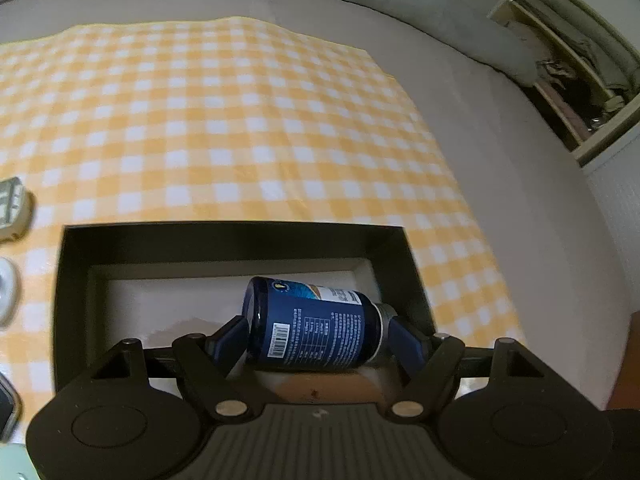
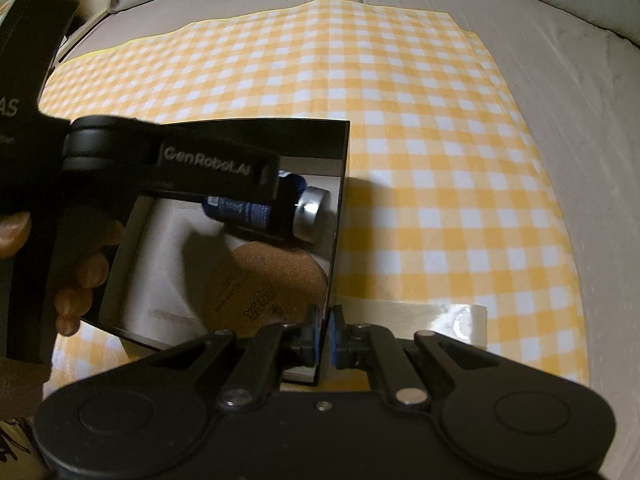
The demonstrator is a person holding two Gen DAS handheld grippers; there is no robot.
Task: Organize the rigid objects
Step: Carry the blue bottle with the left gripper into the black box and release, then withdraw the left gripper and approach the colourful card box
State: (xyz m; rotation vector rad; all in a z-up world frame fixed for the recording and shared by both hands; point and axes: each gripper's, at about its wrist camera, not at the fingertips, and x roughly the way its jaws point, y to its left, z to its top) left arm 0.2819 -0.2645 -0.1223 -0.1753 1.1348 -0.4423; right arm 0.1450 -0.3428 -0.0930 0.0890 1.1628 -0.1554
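A dark blue bottle [image 1: 316,328] with a silver cap lies on its side in my left gripper [image 1: 320,334]. One blue pad presses on its base and the other on its cap. It hangs low inside an open black box [image 1: 240,232] with a white floor. In the right wrist view the same bottle [image 2: 240,210] is near the box's far right corner, above a round cork coaster [image 2: 272,280] that lies flat on the floor. My right gripper [image 2: 325,330] is shut on the right wall of the black box [image 2: 240,126] near its front corner.
The box rests on a yellow-and-white checked cloth [image 1: 240,120] spread over a grey sheet [image 2: 580,120]. A white timer [image 1: 12,208] and a white round thing [image 1: 6,292] lie left of the box. A clear plastic strip [image 2: 440,316] lies right of it. A hand [image 2: 80,272] grips the left handle.
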